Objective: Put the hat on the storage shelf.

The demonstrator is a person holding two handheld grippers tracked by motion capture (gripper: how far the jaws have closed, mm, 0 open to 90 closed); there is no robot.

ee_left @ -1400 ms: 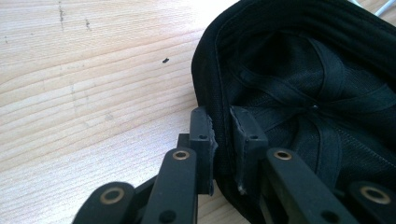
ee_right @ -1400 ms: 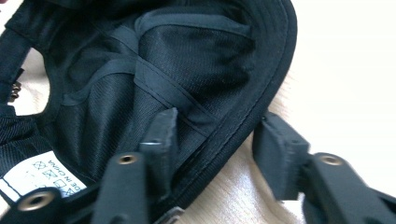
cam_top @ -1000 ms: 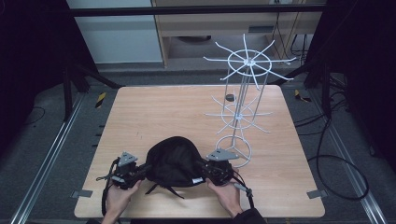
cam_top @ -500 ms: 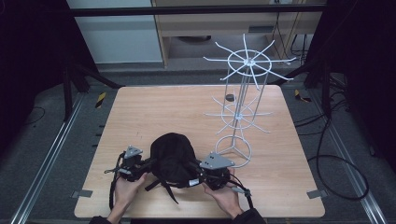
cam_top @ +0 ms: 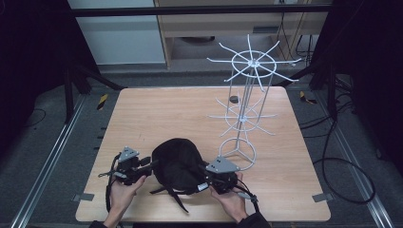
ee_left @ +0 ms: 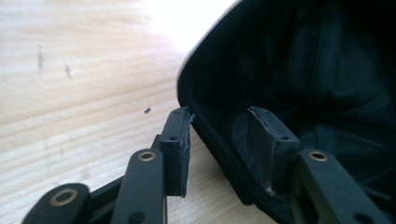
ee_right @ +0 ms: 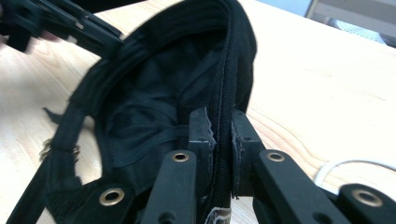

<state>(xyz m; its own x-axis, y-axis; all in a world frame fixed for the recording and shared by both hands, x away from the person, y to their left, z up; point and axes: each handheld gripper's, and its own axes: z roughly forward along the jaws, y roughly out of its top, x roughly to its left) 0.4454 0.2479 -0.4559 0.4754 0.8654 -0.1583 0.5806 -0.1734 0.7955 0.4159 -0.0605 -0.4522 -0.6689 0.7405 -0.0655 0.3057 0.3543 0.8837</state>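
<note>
My right jaws pinch the black cap's (cam_top: pixel 178 164) rim; left jaws have just been opening, rim loose between them. Cap sits on the table (cam_top: pixel 157 114), just left of the white wire rack's (cam_top: pixel 247 95) base. I re-grip left gripper (cam_top: pixel 145 167) deeper before lifting; right gripper (cam_top: pixel 203 178) holds.

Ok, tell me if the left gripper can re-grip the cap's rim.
Probably yes: the left gripper, its jaws just opened, straddles the cap rim without pressing it; nothing blocks it.
</note>
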